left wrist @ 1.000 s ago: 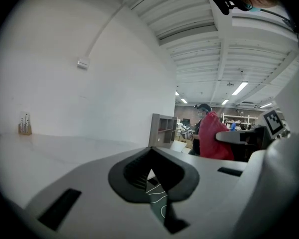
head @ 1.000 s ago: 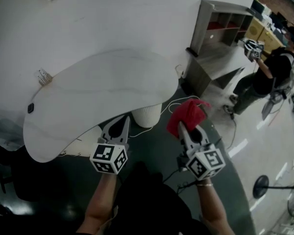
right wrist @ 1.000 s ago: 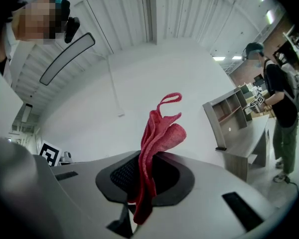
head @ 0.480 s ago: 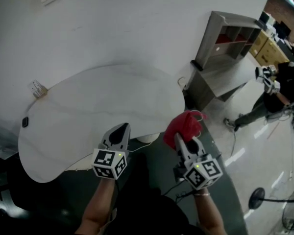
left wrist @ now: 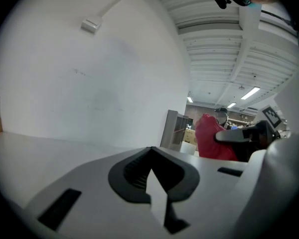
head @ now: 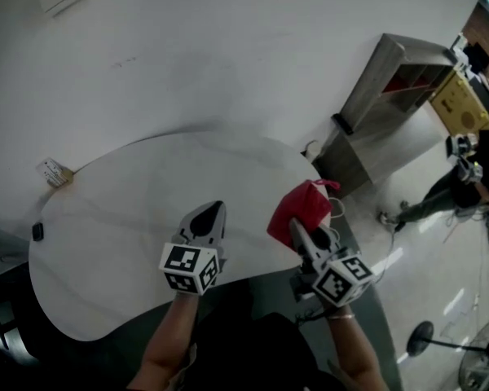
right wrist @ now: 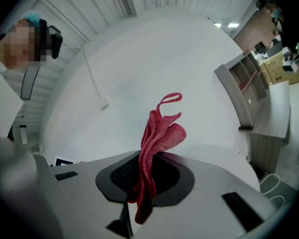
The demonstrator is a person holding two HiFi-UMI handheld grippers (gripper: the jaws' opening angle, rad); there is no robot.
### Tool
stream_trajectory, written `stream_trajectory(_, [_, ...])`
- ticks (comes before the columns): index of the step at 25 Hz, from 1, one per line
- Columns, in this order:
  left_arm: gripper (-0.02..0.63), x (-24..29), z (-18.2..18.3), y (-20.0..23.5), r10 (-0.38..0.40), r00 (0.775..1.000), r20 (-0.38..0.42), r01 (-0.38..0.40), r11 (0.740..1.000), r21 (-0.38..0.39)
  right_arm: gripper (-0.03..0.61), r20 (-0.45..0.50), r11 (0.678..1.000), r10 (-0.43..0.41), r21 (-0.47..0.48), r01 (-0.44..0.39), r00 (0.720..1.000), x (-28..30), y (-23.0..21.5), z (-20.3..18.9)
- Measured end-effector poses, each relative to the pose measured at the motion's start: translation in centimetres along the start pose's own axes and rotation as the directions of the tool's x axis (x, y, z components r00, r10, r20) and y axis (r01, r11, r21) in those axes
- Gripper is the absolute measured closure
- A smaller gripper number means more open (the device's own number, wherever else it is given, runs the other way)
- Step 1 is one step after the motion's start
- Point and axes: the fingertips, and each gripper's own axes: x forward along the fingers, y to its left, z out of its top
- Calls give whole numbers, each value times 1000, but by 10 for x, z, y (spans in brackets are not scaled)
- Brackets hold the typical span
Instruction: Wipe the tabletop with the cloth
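One red cloth (head: 300, 208) is pinched in the tongs of the right gripper (head: 298, 228), at the right edge of the white tabletop (head: 122, 218). In the right gripper view the cloth (right wrist: 158, 141) rises bunched out of the tongs of that gripper (right wrist: 147, 182), with one thin loop at its top and a short tail hanging below the pads. Those tongs are pressed onto the fabric. Whether the cloth touches the tabletop cannot be told from the pictures.

The left gripper (head: 214, 212) hangs over the near middle of the tabletop, just left of the cloth and apart from it. In its own view, the tongs of the left gripper (left wrist: 152, 172) are pressed together with nothing between them, and the cloth (left wrist: 213, 141) shows off to the right.

There is one tabletop, curved like a bean and set against a white wall. Two small things lie at its left end: one dark object (head: 37, 231) at the rim and one pale labelled piece (head: 54, 172) against the wall. To the far right stands one grey shelf unit (head: 391, 80). Beyond it stands one other person (head: 473, 173). White cable (head: 336, 210) lies looped on the floor beside the tabletop's right edge.
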Motion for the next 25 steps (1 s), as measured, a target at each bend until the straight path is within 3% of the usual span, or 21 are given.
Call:
stream_trajectory(14, [612,73,13,60,56,998,-34,-57,998,-38,529,-103,988,104,126,-90,989,113,-33,18])
stream_trajectory(19, [612,95,21,87,97,995,-17,-98,993,-71,529,-213,977,180,150,-150,960,179,-39,14])
stream_trajectory(25, [612,115,21,127,165,986,-20,-166,985,-55,529,-332,961,267,158,-226,905,260,-38,-8])
